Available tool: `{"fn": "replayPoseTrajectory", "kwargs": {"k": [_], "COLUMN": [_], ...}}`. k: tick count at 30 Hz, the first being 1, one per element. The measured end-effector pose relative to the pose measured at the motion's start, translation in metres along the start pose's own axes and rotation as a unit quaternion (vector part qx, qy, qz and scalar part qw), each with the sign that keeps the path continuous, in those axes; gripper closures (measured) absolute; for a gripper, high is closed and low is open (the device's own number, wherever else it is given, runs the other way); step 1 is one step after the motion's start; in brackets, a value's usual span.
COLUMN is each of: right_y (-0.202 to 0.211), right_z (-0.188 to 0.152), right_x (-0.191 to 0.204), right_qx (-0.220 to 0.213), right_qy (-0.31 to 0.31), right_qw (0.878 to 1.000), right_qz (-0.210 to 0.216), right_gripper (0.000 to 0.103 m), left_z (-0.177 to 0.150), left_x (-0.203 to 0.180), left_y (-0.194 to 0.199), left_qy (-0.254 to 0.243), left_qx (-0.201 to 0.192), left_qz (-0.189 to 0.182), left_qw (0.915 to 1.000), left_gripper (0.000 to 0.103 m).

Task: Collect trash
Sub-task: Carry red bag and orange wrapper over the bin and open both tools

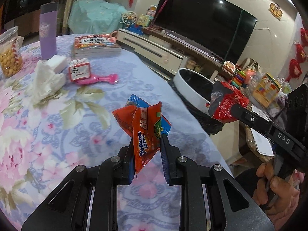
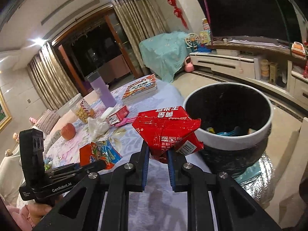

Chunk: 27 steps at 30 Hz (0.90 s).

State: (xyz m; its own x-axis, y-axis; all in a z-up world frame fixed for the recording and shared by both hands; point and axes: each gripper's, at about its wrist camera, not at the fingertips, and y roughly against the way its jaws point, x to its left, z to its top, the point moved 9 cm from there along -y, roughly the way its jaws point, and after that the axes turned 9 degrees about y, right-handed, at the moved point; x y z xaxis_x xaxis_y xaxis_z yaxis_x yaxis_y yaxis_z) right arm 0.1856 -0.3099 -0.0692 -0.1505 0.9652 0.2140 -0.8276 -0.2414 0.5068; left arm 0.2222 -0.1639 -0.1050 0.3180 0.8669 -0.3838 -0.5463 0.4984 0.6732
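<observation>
Nearest in the left wrist view, the left gripper [image 1: 147,144] has its fingers clamped on a crumpled orange Ovaltine wrapper with a blue edge [image 1: 146,129], held above the floral purple tablecloth [image 1: 38,134]. To its right, the right gripper [image 1: 233,108] pinches a torn red foil snack packet [image 1: 225,104] at the near rim of the round white bin lined with a black bag [image 1: 184,84], which stands just past the table's right edge.

In the right wrist view, the right gripper's [image 2: 157,152] fingers are closed on the same red packet [image 2: 167,132], just left of the bin [image 2: 231,136]; a few coloured scraps lie inside it.

Farther left on the cloth lie crumpled white tissue [image 1: 46,80], a small red-and-white box [image 1: 79,72] touching a pink plastic toy [image 1: 100,79], then a clear jar of yellow snack balls [image 1: 8,53], a tall lilac bottle [image 1: 48,32] and stacked red-covered books [image 1: 96,45]. A black television [image 1: 204,21] stands far right.
</observation>
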Motion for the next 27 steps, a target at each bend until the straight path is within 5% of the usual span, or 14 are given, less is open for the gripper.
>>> {"fn": "replayPoseTrajectory", "kwargs": {"k": [27], "right_y": [0.027], "right_z": [0.018], "right_x": [-0.074], "right_qx": [-0.021], "right_qy": [-0.020], "right_qw": [0.999], "right_qz": [-0.043], "right_gripper": [0.086], "left_z": [0.038], "left_x": [-0.085], "left_y": [-0.028], "left_qy": [-0.063], "left_qx": [-0.004], "left_qz": [-0.046], "left_qw": [0.9970], "left_gripper": [0.082]}}
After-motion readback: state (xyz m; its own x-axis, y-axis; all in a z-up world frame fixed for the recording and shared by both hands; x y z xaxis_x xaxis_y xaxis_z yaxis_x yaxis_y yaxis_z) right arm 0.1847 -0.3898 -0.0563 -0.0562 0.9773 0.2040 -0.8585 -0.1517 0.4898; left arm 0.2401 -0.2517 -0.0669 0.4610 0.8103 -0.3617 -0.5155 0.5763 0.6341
